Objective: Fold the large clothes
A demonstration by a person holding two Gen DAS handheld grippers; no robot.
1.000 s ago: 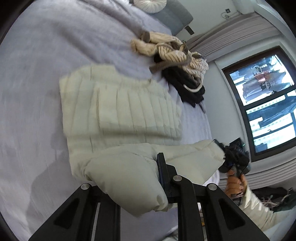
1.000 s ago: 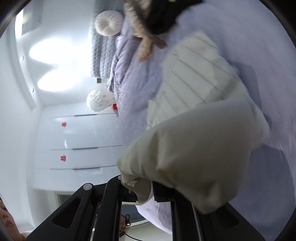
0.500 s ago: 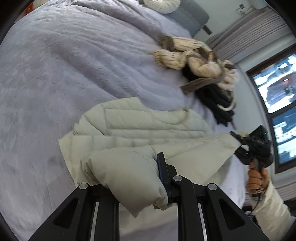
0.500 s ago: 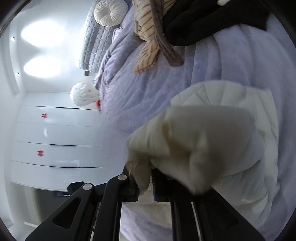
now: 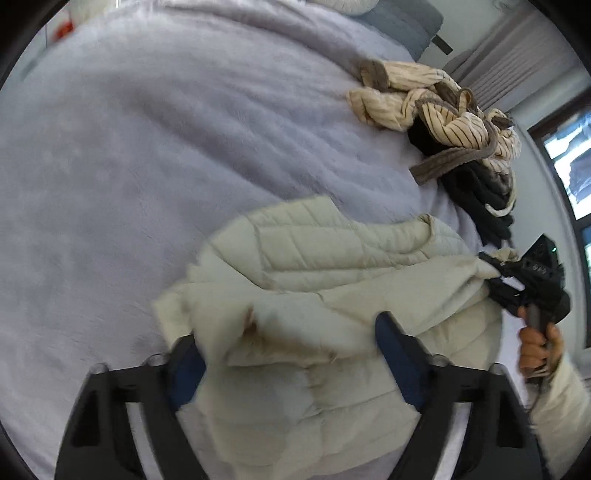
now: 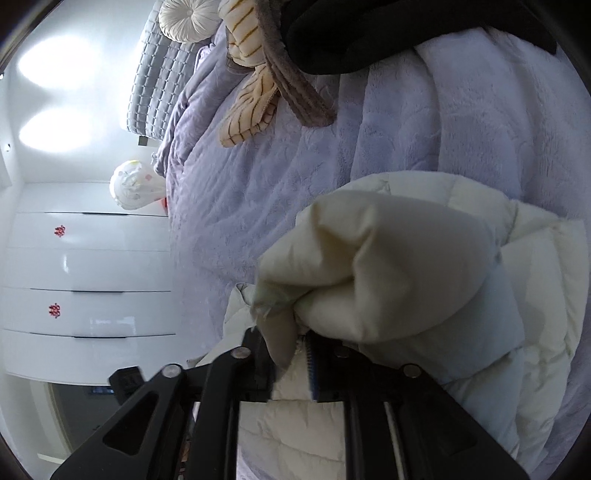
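A cream quilted jacket (image 5: 332, 266) lies on the lavender bedspread (image 5: 147, 166), its near half doubled over the far half. My left gripper (image 5: 286, 332) hovers over the near fold with its jaws opening wide; the fabric lies loose between them, untouched by either pad. In the left wrist view, my right gripper (image 5: 495, 266) sits at the jacket's right edge, held by a hand (image 5: 535, 343). In the right wrist view, the jaws of the right gripper (image 6: 290, 350) are opening. A fold of the jacket (image 6: 388, 266) hangs in the gap, with a slit showing beside the right pad.
A heap of a striped cream robe (image 5: 443, 107) and a black garment (image 5: 480, 199) lies further up the bed, just beyond the jacket. A round cushion (image 6: 184, 16) and grey headboard (image 6: 155, 81) stand at the head. White wardrobe doors (image 6: 85, 266) lie beyond the bed's edge.
Both grippers came down and forward with the jacket's edge, laying it over the rest. The left jaws went from shut on the fabric to wide apart. The right jaws parted a little.
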